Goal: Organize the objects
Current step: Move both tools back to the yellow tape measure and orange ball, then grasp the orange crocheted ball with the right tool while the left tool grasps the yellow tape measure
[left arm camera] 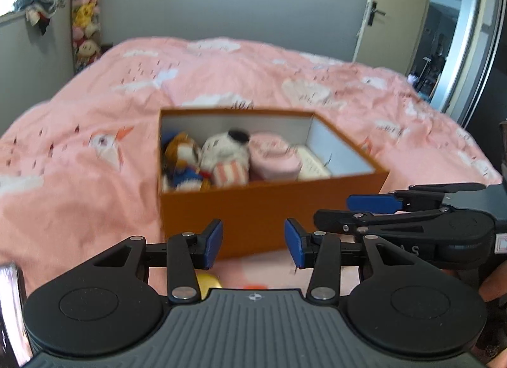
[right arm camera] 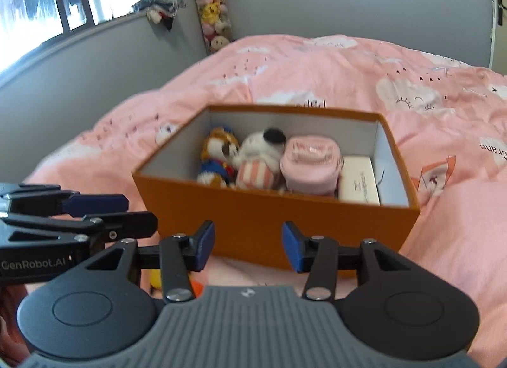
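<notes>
Left gripper (left arm camera: 253, 242) spread, nothing between its blue pads; right gripper (right arm camera: 247, 246) likewise spread and empty, just beside it; both aimed at the orange box (right arm camera: 279, 219) near the bed's (right arm camera: 348, 63) front edge; box holds plush toys (right arm camera: 240, 158), a pink roll (right arm camera: 310, 168) and a white carton (right arm camera: 359, 181).

An orange box (right arm camera: 269, 212) with white insides is seen on a pink cloud-printed duvet (right arm camera: 317, 67), blue pads (right arm camera: 293, 247) too.
</notes>
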